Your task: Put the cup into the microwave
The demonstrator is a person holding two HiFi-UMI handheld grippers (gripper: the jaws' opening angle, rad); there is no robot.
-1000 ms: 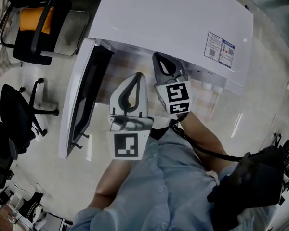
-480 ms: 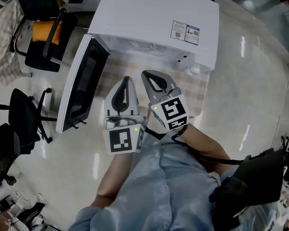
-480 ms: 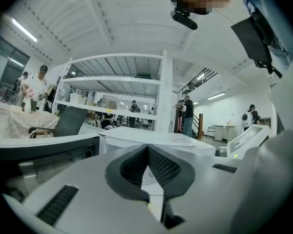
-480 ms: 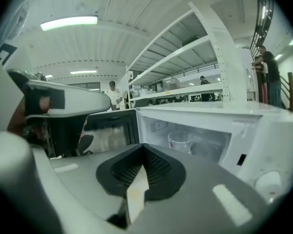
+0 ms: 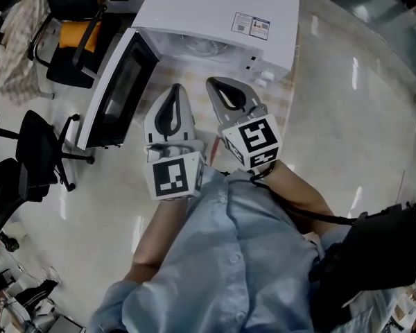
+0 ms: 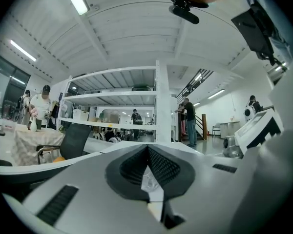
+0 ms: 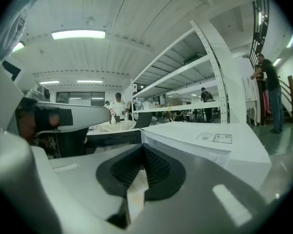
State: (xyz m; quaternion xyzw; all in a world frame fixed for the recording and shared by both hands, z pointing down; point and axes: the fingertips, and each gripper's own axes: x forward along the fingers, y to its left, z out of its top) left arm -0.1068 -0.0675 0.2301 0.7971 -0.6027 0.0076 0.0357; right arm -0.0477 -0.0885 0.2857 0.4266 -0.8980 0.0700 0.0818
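Observation:
The white microwave (image 5: 215,5) stands at the top of the head view, its door (image 5: 118,89) swung open to the left. Inside the open cavity (image 5: 194,47) only a pale blur shows; I cannot make out a cup there. My left gripper (image 5: 174,89) and right gripper (image 5: 213,82) are side by side just in front of the opening, both shut with nothing between the jaws. In the left gripper view the gripper's (image 6: 147,147) tips meet. The right gripper (image 7: 142,147) looks over the microwave's top (image 7: 205,140).
The microwave rests on a pale checked tabletop (image 5: 281,109). Black office chairs (image 5: 28,165) and a chair with an orange cushion (image 5: 76,33) stand on the floor at the left. A black bag (image 5: 374,255) hangs at my lower right. Shelving (image 6: 158,101) and people fill the background.
Both grippers have drawn back from the microwave's opening and risen. The microwave now sits farther away at the top of the head view, its door still open.

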